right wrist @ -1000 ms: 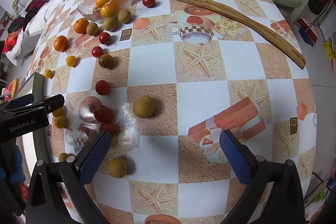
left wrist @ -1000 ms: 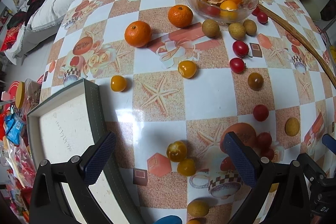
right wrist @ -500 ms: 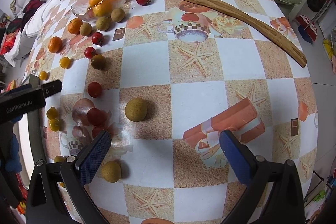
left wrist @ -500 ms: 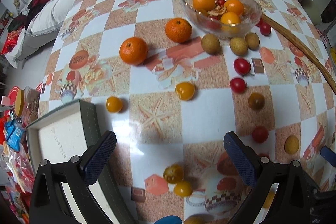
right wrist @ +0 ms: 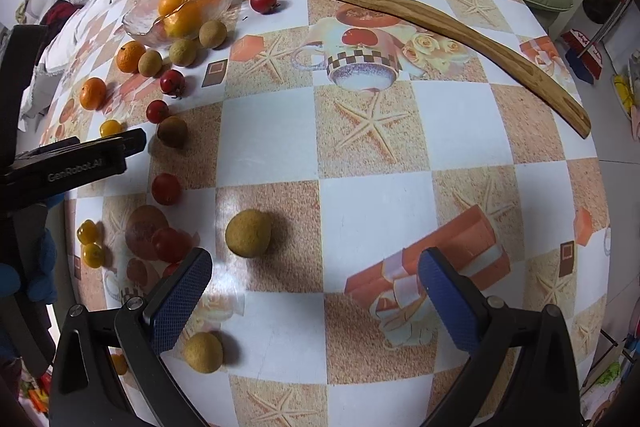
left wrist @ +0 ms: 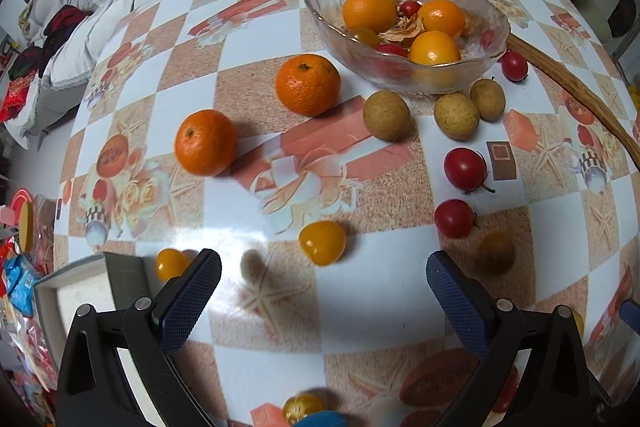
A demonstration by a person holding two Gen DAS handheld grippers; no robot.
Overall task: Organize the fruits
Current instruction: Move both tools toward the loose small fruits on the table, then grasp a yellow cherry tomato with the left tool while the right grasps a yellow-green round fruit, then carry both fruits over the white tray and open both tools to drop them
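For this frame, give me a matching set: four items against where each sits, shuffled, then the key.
Items:
1. yellow cherry tomato
2. glass bowl
3. wooden stick
4. grey tray

Places:
A. far side, holding oranges
B. curving along the table's right side
C. left table edge, beside the left tongs
D. just ahead of the open left tongs

Pairs: 1-D, 2-A, 3-B, 4-C
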